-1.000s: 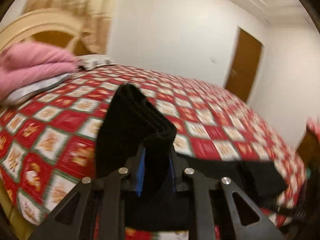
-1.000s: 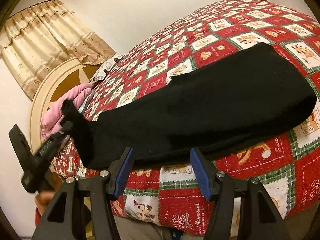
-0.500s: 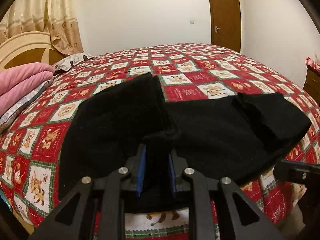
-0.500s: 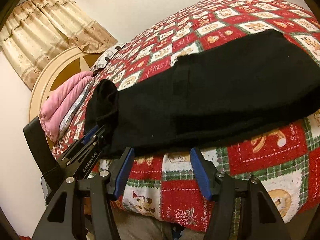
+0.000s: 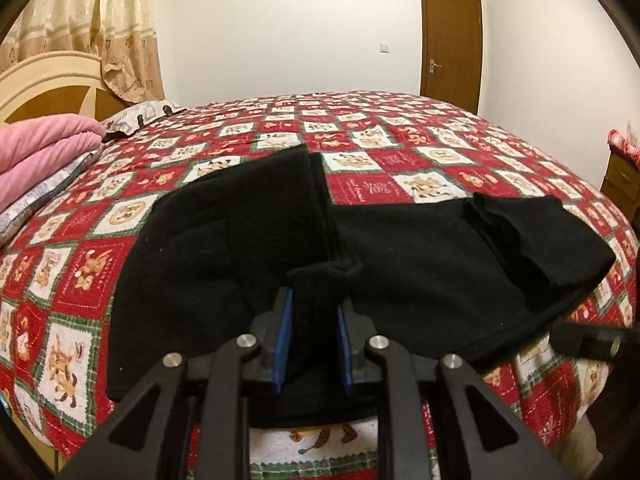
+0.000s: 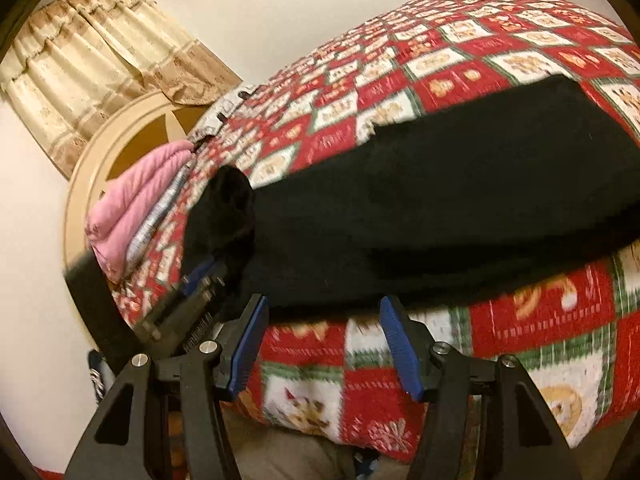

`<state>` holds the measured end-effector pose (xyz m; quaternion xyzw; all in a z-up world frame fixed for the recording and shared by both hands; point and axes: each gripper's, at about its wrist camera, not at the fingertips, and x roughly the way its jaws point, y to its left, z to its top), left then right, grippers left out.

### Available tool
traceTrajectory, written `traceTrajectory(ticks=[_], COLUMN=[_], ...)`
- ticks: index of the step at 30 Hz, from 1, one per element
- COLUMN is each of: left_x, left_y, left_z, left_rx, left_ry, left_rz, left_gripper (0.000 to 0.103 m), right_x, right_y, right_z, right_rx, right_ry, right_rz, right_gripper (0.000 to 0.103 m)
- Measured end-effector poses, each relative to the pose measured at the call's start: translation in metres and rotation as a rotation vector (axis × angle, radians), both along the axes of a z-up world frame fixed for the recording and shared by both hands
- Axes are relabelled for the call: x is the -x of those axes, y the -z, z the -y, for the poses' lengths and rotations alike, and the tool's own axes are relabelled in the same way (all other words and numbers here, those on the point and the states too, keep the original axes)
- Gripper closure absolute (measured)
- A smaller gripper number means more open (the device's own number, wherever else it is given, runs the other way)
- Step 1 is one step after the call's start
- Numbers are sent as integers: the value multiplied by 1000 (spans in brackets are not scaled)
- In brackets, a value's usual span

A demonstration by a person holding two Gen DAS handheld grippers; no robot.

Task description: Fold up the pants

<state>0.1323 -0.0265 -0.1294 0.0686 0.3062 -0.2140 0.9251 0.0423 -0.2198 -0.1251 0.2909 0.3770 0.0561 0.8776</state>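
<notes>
Black pants [image 5: 420,264] lie folded along the near edge of the red patterned bed [image 5: 380,152]. My left gripper [image 5: 314,340] is shut on a bunched fold of the pants at the near edge, low over the bed. In the right wrist view the pants [image 6: 460,208] stretch across the bed edge, and the left gripper [image 6: 200,276] shows at their left end holding the fabric. My right gripper [image 6: 324,344] is open and empty, just below the pants' near edge, in front of the bed side.
Pink folded bedding [image 5: 44,152] and a pillow [image 5: 140,114] lie by the headboard [image 5: 48,92] at the left. A brown door [image 5: 450,52] is at the back. A wooden nightstand [image 5: 620,176] stands at the right.
My left gripper has brought the held end of the pants down from raised to low over the bed, laying the fabric over. My right gripper has stayed open and shifted slightly along the bed edge.
</notes>
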Motion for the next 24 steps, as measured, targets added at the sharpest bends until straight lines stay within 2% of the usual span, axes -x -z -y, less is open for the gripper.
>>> traceTrajectory(ticks=[3,5,7,10,15,24], left_x=[-2,-3,-5,-5,-4,1], left_y=[1,2,2,2,3,5], left_z=[-7,-12,-16,-16,-17,-14], left_rx=[52,97,133,142,157,151], left_ry=[13,20,22,25,26,27], left_rz=[-10,-24,-37,-37,-38,-14], left_gripper=[81,81,81,81,81,81], right_x=[-22,-47,-76,-116,-160,-194], right_y=[-12,-17,-16,-9,7,10], right_z=[8,7,3,-10,-38,-71], right_rx=[-69,-121,-164,-209,-170,-109], right_ry=[-19,-68,-107,-168,-239,-327], right_rz=[26,39,27,-13,-63,-13], right_gripper=[42,29,29,29,29,28])
